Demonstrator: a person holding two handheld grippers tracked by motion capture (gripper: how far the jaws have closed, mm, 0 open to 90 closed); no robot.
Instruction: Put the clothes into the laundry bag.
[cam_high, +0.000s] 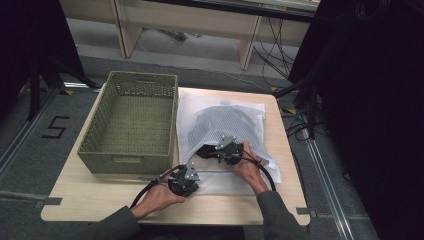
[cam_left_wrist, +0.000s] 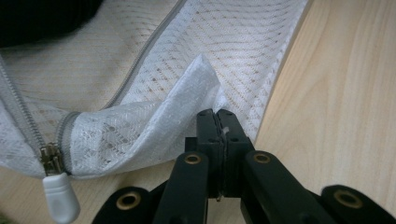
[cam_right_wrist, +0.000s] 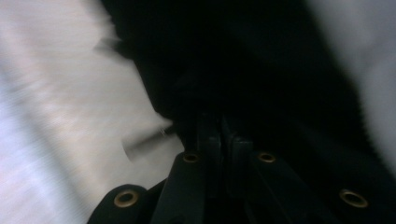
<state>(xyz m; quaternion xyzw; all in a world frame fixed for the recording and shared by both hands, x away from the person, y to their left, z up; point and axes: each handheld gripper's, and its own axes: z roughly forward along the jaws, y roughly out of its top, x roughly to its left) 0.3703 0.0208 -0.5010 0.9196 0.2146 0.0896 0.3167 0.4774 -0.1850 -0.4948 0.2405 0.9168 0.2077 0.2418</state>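
Black jaws of the left gripper (cam_left_wrist: 218, 122) rise from bottom centre of the left gripper view, pressed together on a fold of the white mesh laundry bag (cam_left_wrist: 154, 116), pinching the opening edge just right of the zipper pull (cam_left_wrist: 60, 198) at lower left; likely an anchor hold so the bag mouth stays put while the other hand works. In the high view that left gripper (cam_high: 186, 181) sits at lower centre on the bag's near edge, on the wooden table (cam_high: 90, 200). Right gripper (cam_high: 226, 149) is just above and right of it, centre of frame, at the bag mouth where a dark garment (cam_high: 222, 122) shows through the mesh. In the right gripper view the jaws look pressed together with dark fabric all round them, blurred; looks like it has hold of the dark garment, probably pushing it in or pulling it out, can't tell which. Mesh laundry bag (cam_high: 200, 107) lies flat across centre-right of the table, garment mostly inside. Green woven basket (cam_high: 90, 150) stands just left of the bag, touching or nearly so.
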